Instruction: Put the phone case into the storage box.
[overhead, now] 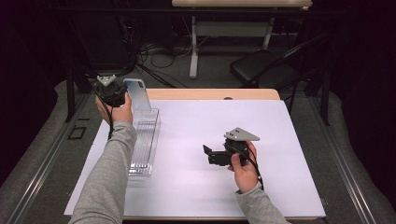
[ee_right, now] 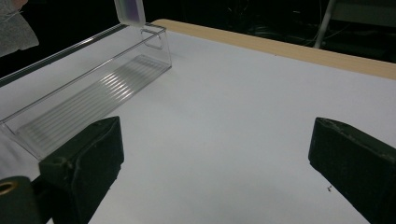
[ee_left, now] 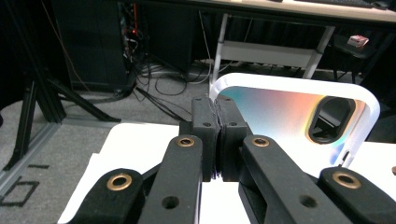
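Note:
An iridescent phone case [overhead: 138,95] with a white rim is held upright over the far end of a clear plastic tray [overhead: 144,140]. My left gripper [overhead: 125,97] is shut on the case's left edge. In the left gripper view the two jaws [ee_left: 218,135] are pressed together on the case [ee_left: 280,116], and its camera cutout shows at the right. My right gripper [overhead: 207,154] lies low on the white sheet at centre right, pointing left, open and empty. In the right gripper view its jaws [ee_right: 215,154] stand wide apart, with the empty tray [ee_right: 93,93] and the case's lower corner [ee_right: 130,10] ahead.
A white sheet [overhead: 210,126] covers the wooden table [overhead: 210,94]. Behind the table stand a black chair [overhead: 261,67] and a desk leg [overhead: 194,46], with cables on the floor. Dark frame rails run along both sides.

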Demonstrator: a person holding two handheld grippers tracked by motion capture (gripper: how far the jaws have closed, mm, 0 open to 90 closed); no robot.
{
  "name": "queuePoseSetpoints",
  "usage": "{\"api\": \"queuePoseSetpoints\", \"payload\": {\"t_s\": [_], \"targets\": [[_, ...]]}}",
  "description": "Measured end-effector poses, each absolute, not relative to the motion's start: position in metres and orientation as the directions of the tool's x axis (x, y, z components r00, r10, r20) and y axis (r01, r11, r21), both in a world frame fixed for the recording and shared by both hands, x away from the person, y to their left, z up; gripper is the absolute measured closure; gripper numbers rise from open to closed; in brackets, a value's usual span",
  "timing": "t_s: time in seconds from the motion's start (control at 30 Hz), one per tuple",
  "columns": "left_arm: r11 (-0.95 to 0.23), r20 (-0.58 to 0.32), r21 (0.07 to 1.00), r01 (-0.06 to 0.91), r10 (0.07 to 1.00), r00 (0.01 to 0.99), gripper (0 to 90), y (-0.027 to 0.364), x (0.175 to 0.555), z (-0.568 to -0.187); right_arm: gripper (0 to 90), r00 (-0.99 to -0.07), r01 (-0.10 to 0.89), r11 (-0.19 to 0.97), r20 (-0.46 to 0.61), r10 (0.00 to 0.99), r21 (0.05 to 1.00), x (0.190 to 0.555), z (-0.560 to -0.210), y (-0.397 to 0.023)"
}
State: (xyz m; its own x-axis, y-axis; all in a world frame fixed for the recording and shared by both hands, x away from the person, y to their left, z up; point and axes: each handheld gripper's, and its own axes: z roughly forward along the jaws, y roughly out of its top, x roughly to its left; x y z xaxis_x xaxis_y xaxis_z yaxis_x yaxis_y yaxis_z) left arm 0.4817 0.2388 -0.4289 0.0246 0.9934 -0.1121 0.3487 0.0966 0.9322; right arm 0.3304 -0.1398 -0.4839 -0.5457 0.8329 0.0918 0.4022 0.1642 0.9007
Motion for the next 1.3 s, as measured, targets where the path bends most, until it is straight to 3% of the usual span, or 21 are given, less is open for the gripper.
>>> {"api": "queuePoseSetpoints", "payload": {"t_s": [1.3], "targets": [[0.086, -0.101, 0.914, 0.396, 0.995, 0.018, 88.4, 0.223, 0.489, -0.46, 3.7, -0.548, 0.403, 0.167, 0.091, 0.832, 0.9, 0.331, -0.485, -0.14]]}}
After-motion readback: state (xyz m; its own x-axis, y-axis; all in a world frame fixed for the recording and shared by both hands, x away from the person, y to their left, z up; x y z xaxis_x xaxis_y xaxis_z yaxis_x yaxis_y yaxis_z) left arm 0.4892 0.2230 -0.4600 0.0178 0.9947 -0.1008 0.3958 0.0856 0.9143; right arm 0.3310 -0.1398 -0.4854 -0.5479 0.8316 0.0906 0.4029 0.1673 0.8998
